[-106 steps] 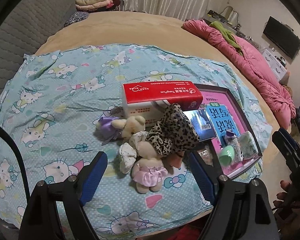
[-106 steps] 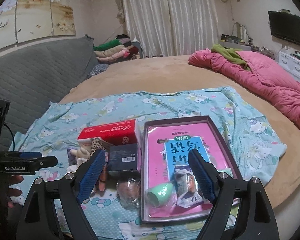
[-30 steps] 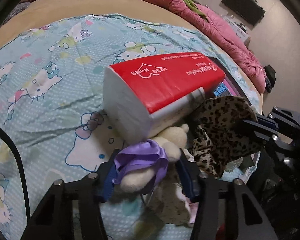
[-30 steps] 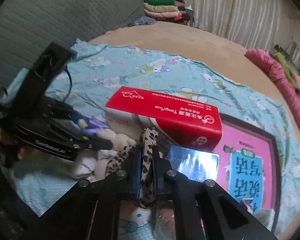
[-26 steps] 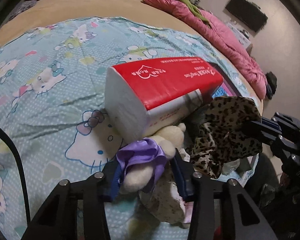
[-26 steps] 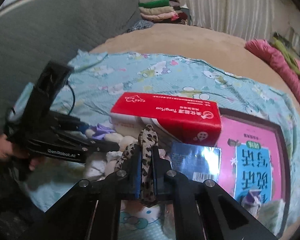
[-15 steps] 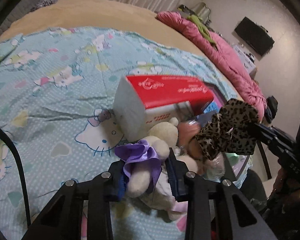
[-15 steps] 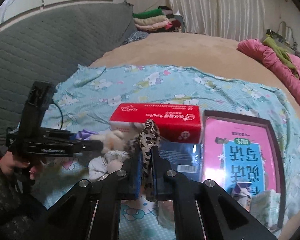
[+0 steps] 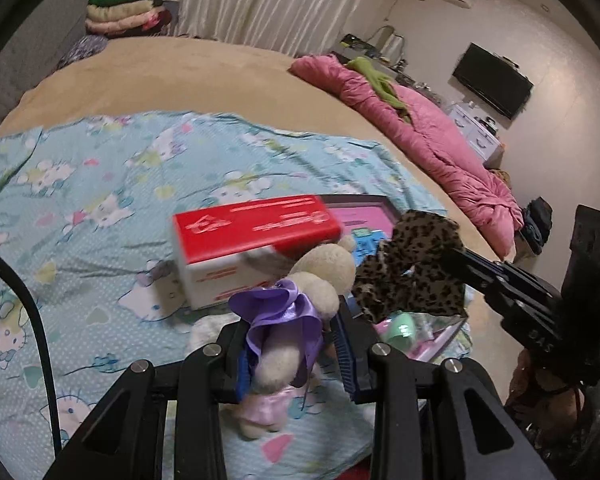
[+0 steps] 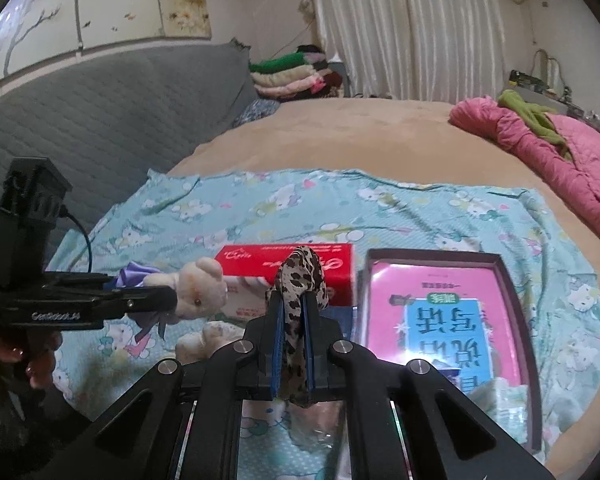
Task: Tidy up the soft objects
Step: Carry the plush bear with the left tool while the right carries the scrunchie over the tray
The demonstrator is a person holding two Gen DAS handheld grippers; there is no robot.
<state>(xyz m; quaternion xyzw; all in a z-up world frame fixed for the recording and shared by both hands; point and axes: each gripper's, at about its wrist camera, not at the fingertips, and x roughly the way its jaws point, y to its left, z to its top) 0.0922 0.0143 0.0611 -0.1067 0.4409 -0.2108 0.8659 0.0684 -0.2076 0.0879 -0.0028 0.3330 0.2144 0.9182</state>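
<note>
Both soft things look picked up and are in the air over the blue cat sheet (image 10: 380, 208): the left gripper (image 9: 296, 344) is squeezed tight on the little teddy bear (image 9: 300, 312) with the purple bow, and the right gripper (image 10: 292, 344) is pinched on the leopard cloth (image 10: 300, 276). I think the next move is to carry them to one spot and set them down gently, but I cannot tell where that spot is. The red tissue box (image 10: 284, 264) and the tray (image 10: 512, 300) with the pink book sit right under them, and another small soft toy (image 10: 204, 340) lies on the sheet, so they must lift clear of those.
</note>
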